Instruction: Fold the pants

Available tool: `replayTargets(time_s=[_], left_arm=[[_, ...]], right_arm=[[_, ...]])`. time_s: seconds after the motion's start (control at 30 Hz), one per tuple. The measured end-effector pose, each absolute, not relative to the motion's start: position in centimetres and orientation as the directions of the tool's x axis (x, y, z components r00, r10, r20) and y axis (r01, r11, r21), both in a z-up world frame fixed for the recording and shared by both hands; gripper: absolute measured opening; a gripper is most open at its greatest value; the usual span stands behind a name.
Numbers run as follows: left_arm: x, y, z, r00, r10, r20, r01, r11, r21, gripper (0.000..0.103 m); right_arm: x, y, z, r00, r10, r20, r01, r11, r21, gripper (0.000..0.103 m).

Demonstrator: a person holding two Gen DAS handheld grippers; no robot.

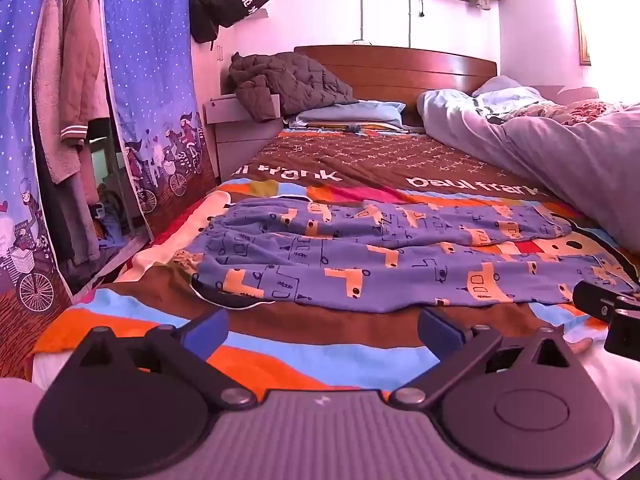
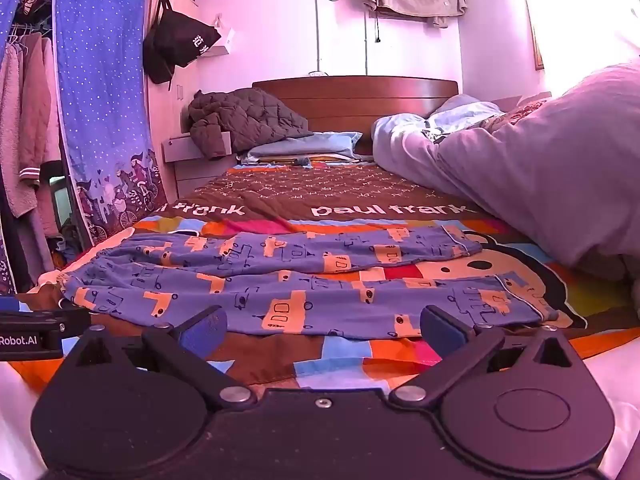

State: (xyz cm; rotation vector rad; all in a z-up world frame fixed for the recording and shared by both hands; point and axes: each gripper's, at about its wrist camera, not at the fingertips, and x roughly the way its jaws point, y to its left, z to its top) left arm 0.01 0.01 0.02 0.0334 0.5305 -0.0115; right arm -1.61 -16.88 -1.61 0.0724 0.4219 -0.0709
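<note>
Blue pants (image 1: 380,256) with orange car prints lie spread flat across the bed, waistband at the left, both legs running to the right. They also show in the right wrist view (image 2: 304,284). My left gripper (image 1: 322,330) is open and empty, low over the bedspread just short of the pants' near edge by the waistband. My right gripper (image 2: 322,330) is open and empty, just short of the near leg's edge. The right gripper's body shows at the right of the left wrist view (image 1: 608,312).
The colourful patterned bedspread (image 1: 280,352) covers the bed. A bunched lilac duvet (image 2: 540,184) lies along the right side. Pillows (image 1: 352,114) and a brown quilted jacket (image 1: 288,80) sit by the wooden headboard (image 1: 400,68). A blue wardrobe curtain (image 1: 152,92) hangs at the left.
</note>
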Motion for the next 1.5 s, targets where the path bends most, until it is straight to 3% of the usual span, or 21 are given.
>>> replayTargets(time_s=[1.5], left_arm=[[0.14,0.22,-0.37,0.853,0.009,-0.522,0.006,1.0,0.027,0.103]], right_arm=[[-1.71,-17.34,-2.31,0.902,-0.059,-0.428,0.093,0.994,0.058,0.102]])
